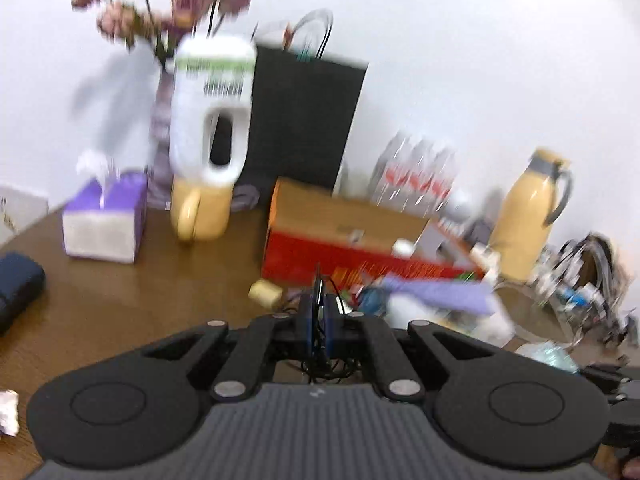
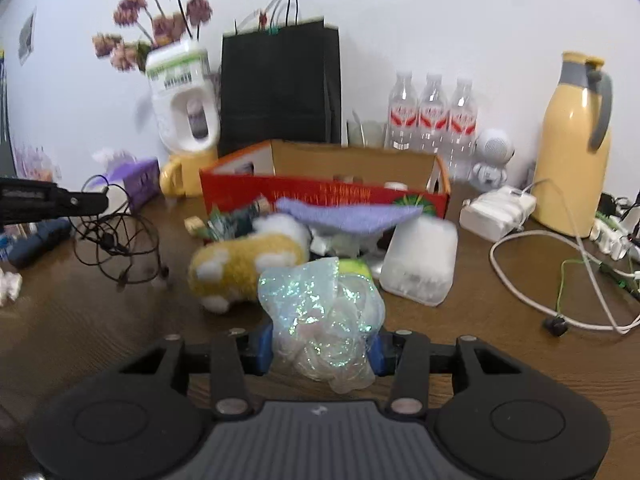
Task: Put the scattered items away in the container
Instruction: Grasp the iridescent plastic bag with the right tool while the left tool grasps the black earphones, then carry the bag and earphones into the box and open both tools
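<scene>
Right wrist view: brown counter (image 2: 500, 364) fills the lower frame, the red cardboard box (image 2: 320, 188) at center. Below it, the right gripper (image 2: 322, 350) pinches an iridescent plastic bag (image 2: 320, 320). At left, the left gripper (image 1: 319, 328), pressed together, pinches a black earphone cord (image 2: 116, 240).

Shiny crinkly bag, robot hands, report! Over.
Right gripper shut on iridescent crinkly plastic bag. Left gripper shut on tangled thin black earphone cable. Yellow-and-white plush toy lies before the red-and-orange cardboard box.
</scene>
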